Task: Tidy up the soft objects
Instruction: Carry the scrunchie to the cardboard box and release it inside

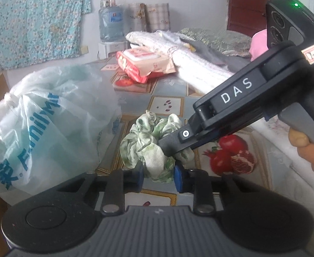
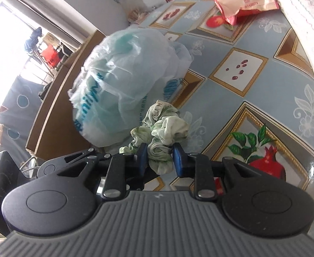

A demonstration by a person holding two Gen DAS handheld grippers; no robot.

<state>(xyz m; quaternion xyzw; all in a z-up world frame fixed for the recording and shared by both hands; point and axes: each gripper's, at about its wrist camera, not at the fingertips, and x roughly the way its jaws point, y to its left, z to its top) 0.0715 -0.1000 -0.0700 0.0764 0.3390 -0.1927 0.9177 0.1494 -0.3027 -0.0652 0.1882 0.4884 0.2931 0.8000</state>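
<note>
A green and white fabric scrunchie [image 1: 144,143] is held above the patterned tablecloth [image 1: 172,85]. My left gripper [image 1: 158,176] is shut on its lower part. My right gripper [image 1: 169,145] comes in from the right and is shut on the same scrunchie; in the right wrist view the scrunchie [image 2: 167,128] sits between its blue pads [image 2: 179,160], gripper midpoint [image 2: 160,159]. A white plastic bag [image 1: 47,124] with teal print stands just left of the scrunchie, also in the right wrist view [image 2: 124,79].
A red and pink wipes pack [image 1: 142,64] lies farther back, with folded white knit cloth [image 1: 191,64] and grey fabric [image 1: 217,49] to its right. A water jug [image 1: 111,23] stands behind. The table edge [image 2: 56,98] runs left of the bag.
</note>
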